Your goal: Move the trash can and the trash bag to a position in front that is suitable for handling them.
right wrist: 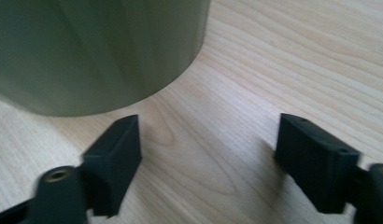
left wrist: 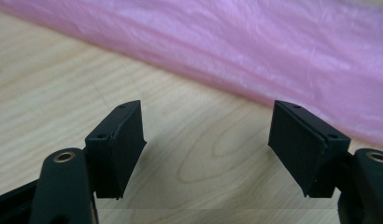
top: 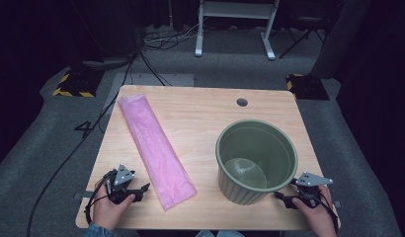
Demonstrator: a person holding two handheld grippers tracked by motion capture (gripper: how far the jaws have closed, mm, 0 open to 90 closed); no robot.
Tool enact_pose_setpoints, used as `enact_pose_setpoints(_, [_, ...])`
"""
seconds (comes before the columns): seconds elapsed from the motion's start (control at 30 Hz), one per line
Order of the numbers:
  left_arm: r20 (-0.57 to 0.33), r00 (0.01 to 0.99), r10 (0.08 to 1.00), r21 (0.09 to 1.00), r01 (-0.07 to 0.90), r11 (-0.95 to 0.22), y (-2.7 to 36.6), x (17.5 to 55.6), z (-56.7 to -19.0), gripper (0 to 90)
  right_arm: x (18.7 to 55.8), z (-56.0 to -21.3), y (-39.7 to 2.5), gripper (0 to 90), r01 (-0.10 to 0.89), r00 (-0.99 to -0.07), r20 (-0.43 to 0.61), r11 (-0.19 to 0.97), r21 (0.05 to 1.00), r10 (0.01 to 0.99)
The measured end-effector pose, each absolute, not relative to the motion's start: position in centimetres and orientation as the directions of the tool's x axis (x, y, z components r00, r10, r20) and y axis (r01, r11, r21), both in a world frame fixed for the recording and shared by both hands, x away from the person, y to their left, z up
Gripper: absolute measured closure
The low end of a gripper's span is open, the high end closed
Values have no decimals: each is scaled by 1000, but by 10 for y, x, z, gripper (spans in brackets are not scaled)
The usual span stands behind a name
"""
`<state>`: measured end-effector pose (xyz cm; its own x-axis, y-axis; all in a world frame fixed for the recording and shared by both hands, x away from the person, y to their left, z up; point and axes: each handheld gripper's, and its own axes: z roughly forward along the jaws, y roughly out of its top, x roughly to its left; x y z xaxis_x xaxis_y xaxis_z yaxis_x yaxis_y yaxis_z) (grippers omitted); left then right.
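A long folded pink plastic bag (top: 153, 148) lies diagonally on the left half of the wooden table (top: 200, 111). It runs across the top of the left gripper view as the pink bag (left wrist: 255, 51). An empty olive-green ribbed bin (top: 256, 159) stands upright on the right half; its wall (right wrist: 96, 51) looms close in the right gripper view. My left gripper (top: 141, 190) rests near the front left edge, open, just short of the bag's near end. My right gripper (top: 283, 197) sits open at the bin's front right base. Both hold nothing.
A round cable hole (top: 242, 102) sits near the table's far edge. On the grey floor beyond are cables (top: 166, 39), a white desk frame (top: 235, 24) and yellow-black striped bases (top: 72, 84). Bare tabletop lies between bag and bin.
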<state>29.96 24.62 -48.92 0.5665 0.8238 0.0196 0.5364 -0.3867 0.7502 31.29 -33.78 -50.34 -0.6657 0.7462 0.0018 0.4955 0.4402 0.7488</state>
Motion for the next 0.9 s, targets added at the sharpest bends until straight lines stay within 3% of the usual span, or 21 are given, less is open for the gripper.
enact_pose_setpoints(0.2, [23, 592, 805, 796, 476, -373, 224, 297, -462, 262, 312, -492, -341, 229, 518, -606, 19, 377, 768, 795])
enact_pose_setpoints(0.33, [29, 610, 792, 810, 449, -376, 205, 305, -454, 283, 310, -480, -345, 290, 479, -585, -76, 419, 771, 808])
enact_pose_setpoints(0.5, [25, 624, 781, 815, 440, -377, 187, 314, -447, 291, 314, -464, -348, 365, 540, -546, 31, 323, 777, 837])
enact_pose_setpoints(0.9, [-6, 721, 693, 809, 411, -420, 102, 344, -453, 282, 330, -467, -324, 430, 529, -566, 42, 323, 785, 824])
